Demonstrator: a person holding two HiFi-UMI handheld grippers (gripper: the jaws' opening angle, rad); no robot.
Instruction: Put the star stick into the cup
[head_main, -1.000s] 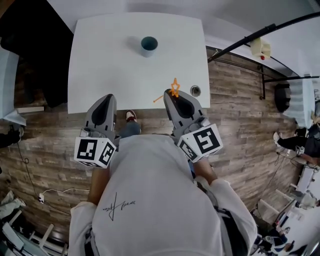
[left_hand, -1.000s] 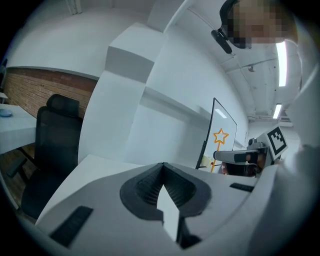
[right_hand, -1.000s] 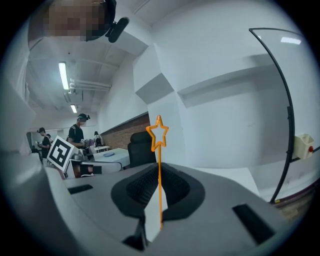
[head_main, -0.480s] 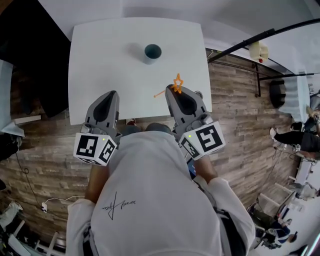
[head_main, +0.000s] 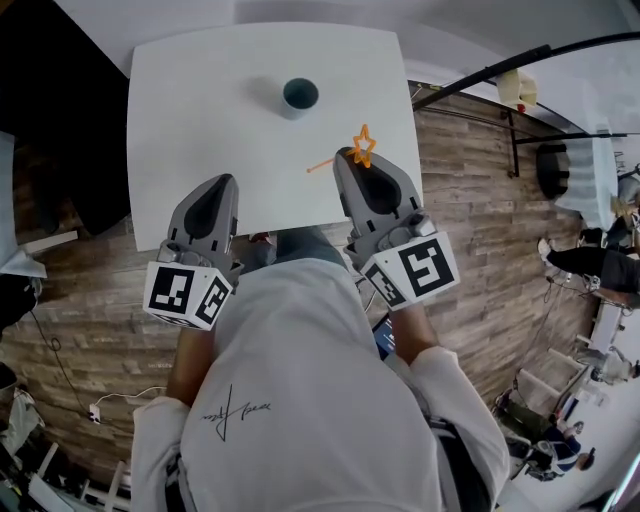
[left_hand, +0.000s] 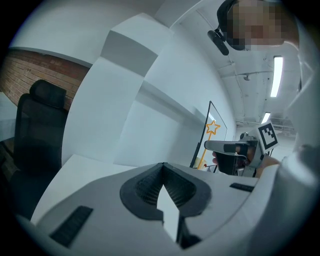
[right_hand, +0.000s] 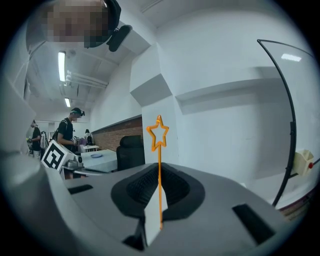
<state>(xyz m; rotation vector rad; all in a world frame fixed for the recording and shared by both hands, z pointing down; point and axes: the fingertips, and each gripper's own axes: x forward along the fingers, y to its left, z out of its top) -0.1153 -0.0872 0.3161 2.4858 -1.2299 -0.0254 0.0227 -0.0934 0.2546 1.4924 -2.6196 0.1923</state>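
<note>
Looking steeply down, the head view shows a white table (head_main: 200, 120) with the cup (head_main: 299, 95) standing upright toward its far side. Both tools sit over the near edge. The right gripper (head_main: 353, 156) carries the star stick (head_main: 362, 146): the orange star shows just past the tips, and the thin tail pokes out to the left, seen against the tabletop. Stick and cup are well apart. The left gripper (head_main: 225, 182) lies alongside, apart from both. Only this view shows the cup; it does not show how either pair of jaws stands.

Left gripper view: the left gripper (left_hand: 162, 166) has its jaws pressed together with nothing between them. At the right, the star stick (left_hand: 213, 127) appears side-on, rising upright from the right gripper (left_hand: 210, 145). A black chair (left_hand: 37, 125) stands at the left.

Right gripper view: the right gripper (right_hand: 159, 167) is clamped on the shaft of the star stick (right_hand: 158, 132), which rises straight up out of the closed jaws, star uppermost. The left gripper's marker cube (right_hand: 54, 156) shows at the left, with a standing person (right_hand: 67, 132) far behind it.
</note>
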